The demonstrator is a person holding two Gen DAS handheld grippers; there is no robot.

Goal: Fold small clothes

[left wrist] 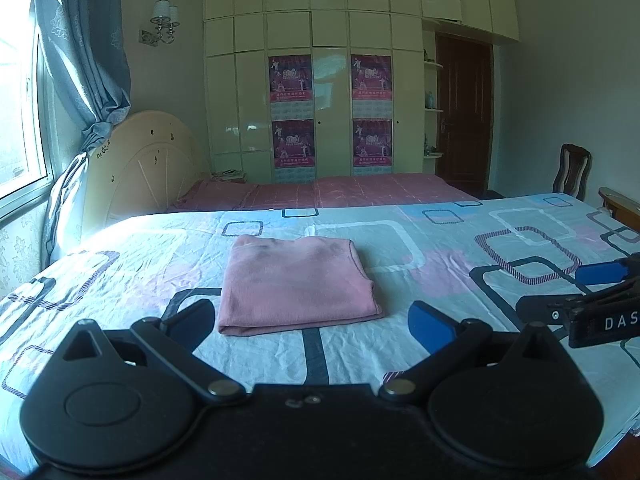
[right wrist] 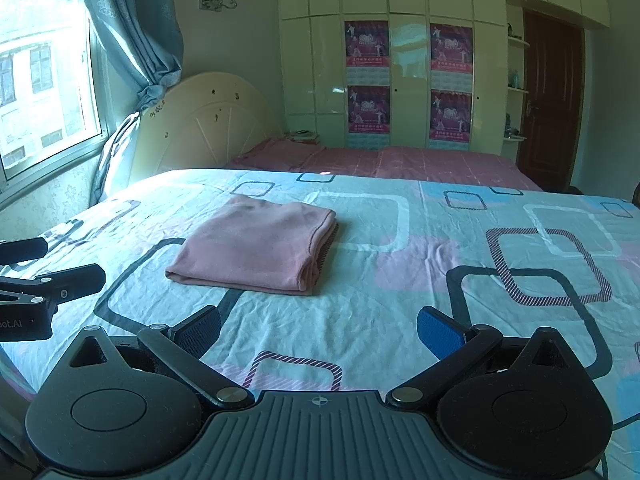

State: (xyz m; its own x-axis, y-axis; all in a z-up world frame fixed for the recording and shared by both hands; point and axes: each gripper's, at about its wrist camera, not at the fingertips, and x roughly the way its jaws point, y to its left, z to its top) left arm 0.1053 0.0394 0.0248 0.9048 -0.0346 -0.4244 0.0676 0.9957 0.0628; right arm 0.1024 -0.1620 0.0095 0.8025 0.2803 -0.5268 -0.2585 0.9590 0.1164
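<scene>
A pink garment (left wrist: 296, 284) lies folded into a flat rectangle on the patterned bed sheet (left wrist: 440, 248). It also shows in the right wrist view (right wrist: 260, 246), ahead and to the left. My left gripper (left wrist: 316, 326) is open and empty, hovering just short of the garment's near edge. My right gripper (right wrist: 320, 334) is open and empty, above bare sheet in front of the garment. The right gripper shows at the right edge of the left wrist view (left wrist: 572, 292), and the left gripper at the left edge of the right wrist view (right wrist: 52, 264).
A second bed with a pink cover (left wrist: 340, 192) lies beyond, with a cream headboard (left wrist: 144, 164) at the left. A wardrobe (left wrist: 316, 80), a brown door (left wrist: 464, 112) and a wooden chair (left wrist: 572, 172) stand at the back. A window with a curtain (left wrist: 84, 48) is left.
</scene>
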